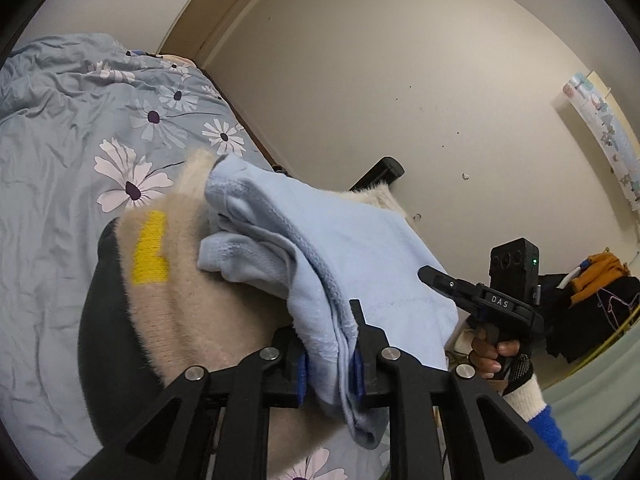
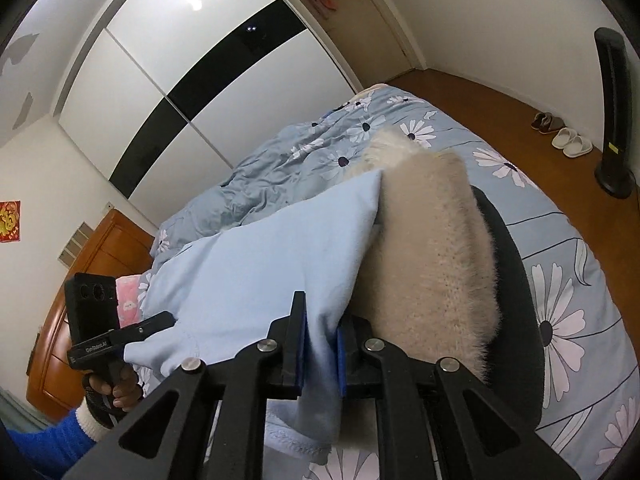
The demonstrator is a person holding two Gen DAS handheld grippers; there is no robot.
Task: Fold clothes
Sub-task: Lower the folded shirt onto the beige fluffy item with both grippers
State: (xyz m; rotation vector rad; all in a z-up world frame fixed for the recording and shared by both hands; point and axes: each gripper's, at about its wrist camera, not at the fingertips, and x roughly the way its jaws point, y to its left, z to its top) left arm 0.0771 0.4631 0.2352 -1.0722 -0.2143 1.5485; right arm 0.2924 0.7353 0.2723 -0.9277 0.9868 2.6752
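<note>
A light blue garment [image 1: 360, 248] is held up above the bed [image 1: 60, 160], clamped in both claws. In the left wrist view, the left claw [image 1: 329, 356] is closed on a bunched edge of the cloth, with several layers pinched between its blue pads. In the right wrist view, the right claw [image 2: 320, 356] is likewise closed on a fold of the same garment [image 2: 272, 264], the fabric hanging down between its two fingers. The cloth is stretched between the two claws. A fuzzy cream sweater [image 2: 432, 264] with a yellow patch is seen just beyond the blue garment, lying on a dark garment [image 2: 516, 288] spread on the floral blue bedding near the bed's edge. The right claw [image 1: 440, 280] is also caught in the left wrist view, gripped by a hand [image 1: 490, 354] in a blue sleeve. Slippers [image 2: 570, 142] are placed on the wooden floor [image 2: 480, 96] beside the wall.
</note>
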